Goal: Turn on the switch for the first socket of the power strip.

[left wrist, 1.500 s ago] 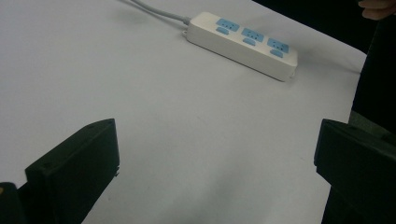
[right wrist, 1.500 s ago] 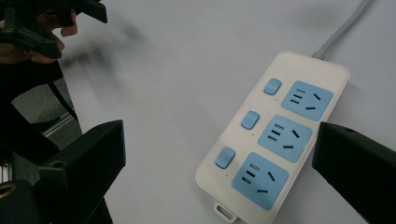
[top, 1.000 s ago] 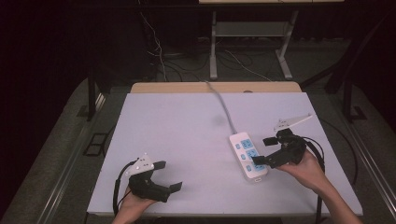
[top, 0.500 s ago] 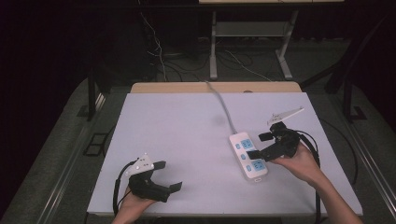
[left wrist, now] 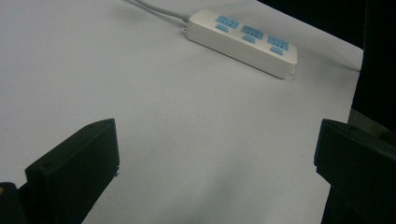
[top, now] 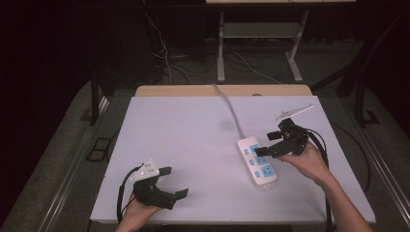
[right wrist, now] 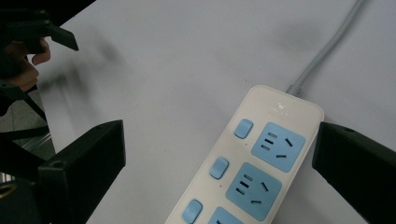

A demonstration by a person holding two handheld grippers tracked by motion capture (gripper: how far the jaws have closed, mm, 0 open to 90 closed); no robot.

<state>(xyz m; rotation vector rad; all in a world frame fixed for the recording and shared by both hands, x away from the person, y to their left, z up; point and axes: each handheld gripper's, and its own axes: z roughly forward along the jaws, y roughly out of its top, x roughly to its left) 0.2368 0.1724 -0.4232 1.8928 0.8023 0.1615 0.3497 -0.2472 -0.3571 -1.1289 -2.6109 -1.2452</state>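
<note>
Two grippers were on the desk (top: 193,145), both with jaws spread and nothing between them. Nearest the person, the left gripper (top: 170,186) rested low at the front left corner, well apart from everything else. Farther in and to the right, the right gripper (top: 263,149) hovered just beside the white power strip (top: 257,162), its jaws pointing across the strip's upper end. In the right gripper view the power strip (right wrist: 252,168) lay partly between the wide jaws, near its cord end. Beyond it, the grey cord (top: 232,108) ran to the far edge of the desk, and a pale bracket-like piece (top: 292,112) lay at the far right.

Judging from this, a grasp taken so close to one end could let the strip swing or tilt, and the stiff cord might drag it askew. A jaw could also press one of the blue switches (right wrist: 243,128).

What the cord led to past the desk edge stayed lost in the dark, the strip's near end was cut off in the right gripper view, and the pale piece was too small to identify.
</note>
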